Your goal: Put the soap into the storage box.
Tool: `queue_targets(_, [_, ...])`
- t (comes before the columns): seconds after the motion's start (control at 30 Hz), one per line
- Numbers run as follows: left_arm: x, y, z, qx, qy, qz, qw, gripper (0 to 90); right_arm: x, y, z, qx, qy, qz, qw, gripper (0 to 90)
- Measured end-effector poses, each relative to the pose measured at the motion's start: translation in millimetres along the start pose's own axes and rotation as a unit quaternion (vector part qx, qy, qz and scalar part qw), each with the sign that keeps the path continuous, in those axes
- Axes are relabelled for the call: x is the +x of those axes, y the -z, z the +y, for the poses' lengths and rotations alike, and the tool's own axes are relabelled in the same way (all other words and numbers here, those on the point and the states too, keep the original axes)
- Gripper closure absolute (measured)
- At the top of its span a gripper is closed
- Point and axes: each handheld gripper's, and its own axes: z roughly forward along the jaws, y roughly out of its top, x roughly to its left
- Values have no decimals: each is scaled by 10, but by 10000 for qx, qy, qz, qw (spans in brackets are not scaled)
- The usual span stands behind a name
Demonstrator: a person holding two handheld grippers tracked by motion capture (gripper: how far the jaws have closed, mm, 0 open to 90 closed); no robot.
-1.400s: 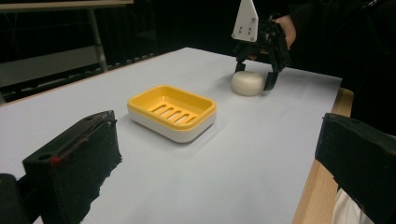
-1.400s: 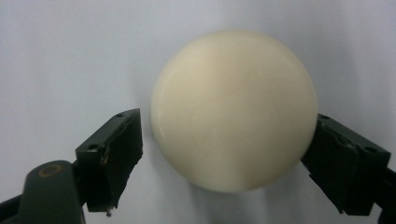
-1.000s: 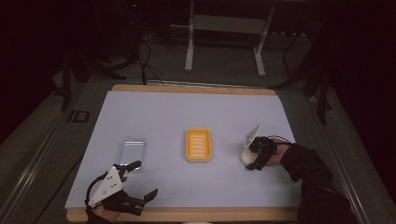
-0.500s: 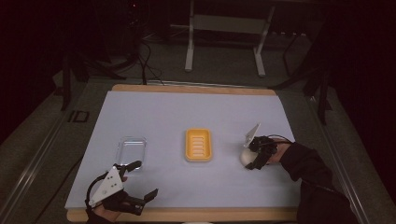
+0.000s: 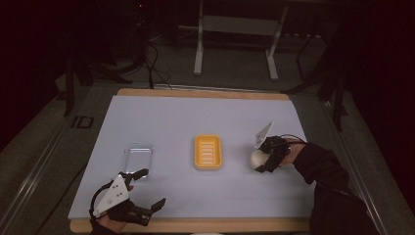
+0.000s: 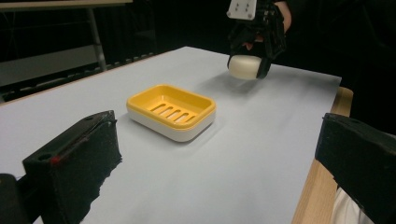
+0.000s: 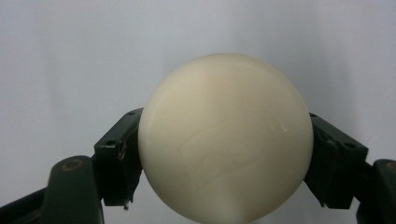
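White table (image 5: 195, 117) | right gripper (image 5: 264, 159) jaws grasping soap (image 5: 258, 158) | left gripper (image 5: 147, 188) jaws released | yellow dish (image 5: 208, 152) between.

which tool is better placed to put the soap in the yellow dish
Right. The right tool already grips the soap, just beside the yellow dish. The left tool is open and sits at the near table edge.

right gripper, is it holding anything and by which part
Yes: the right gripper holds a cream bar of soap, its jaws pressing on the bar's two opposite sides. The left gripper is open and holds nothing.
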Motion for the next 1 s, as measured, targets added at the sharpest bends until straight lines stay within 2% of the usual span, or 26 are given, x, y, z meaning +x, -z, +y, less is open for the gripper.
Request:
queue_targets(0.1, [-1, 1, 0, -5, -6, -2, 10000, 1, 8, 64, 71, -115, 89, -17, 9999, 240])
queue_targets(0.33, [-3, 5, 0, -9, -4, 1, 10000, 1, 21, 141, 218, -127, 287, -16, 9995, 240])
queue_targets(0.4, [-3, 5, 1, -15, 2, 0, 10000, 1, 21, 164, 270, -86, 228, -19, 9997, 240])
queue_targets(0.5, [-1, 3, 0, -3, 1, -5, 10000, 1, 29, 190, 356, -90, 345, -27, 9994, 240])
queue_targets(1.0, [-5, 9, 0, -19, 4, -28, 10000, 1, 75, 206, 764, -77, 801, 91, 9967, 240])
